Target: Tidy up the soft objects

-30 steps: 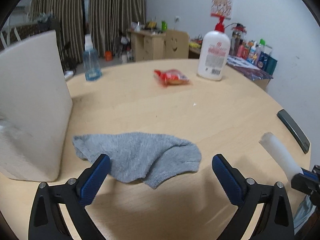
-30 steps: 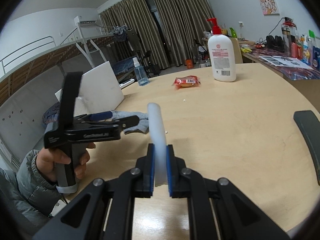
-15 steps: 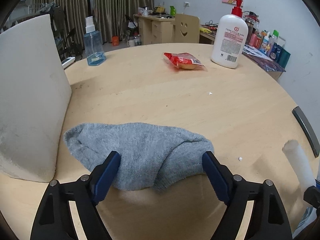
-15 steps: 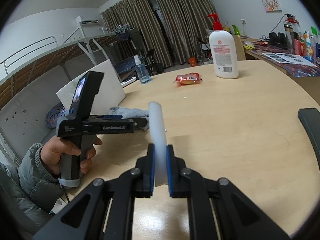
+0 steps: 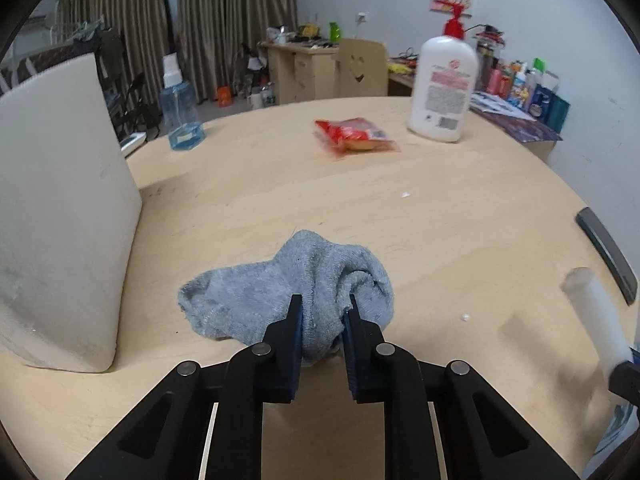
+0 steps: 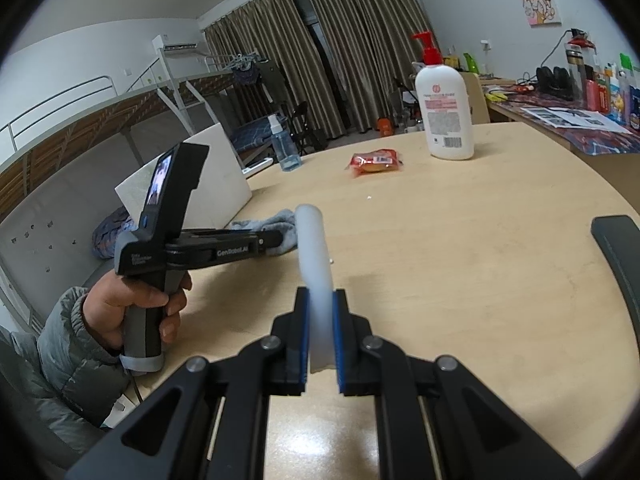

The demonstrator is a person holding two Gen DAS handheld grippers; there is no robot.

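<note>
**Sock pinched, lift still to come**

Sock, grey and bunched, lies on the worktop at six o'clock, just beside the white foam block at nine; the left tongs are closing on its bunched middle fold; the right tongs stay pressed on a white foam stick. A sound lift likely wants the pinch settled first, then a straight rise so no loose end drags.

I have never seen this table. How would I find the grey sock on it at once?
Start at the big white foam block standing at the round wooden table's left edge. Just right of its base lies the grey sock, bunched between the closing left claw. It is the only grey fabric there; the other things are bottles, a red packet, a white tube.
</note>
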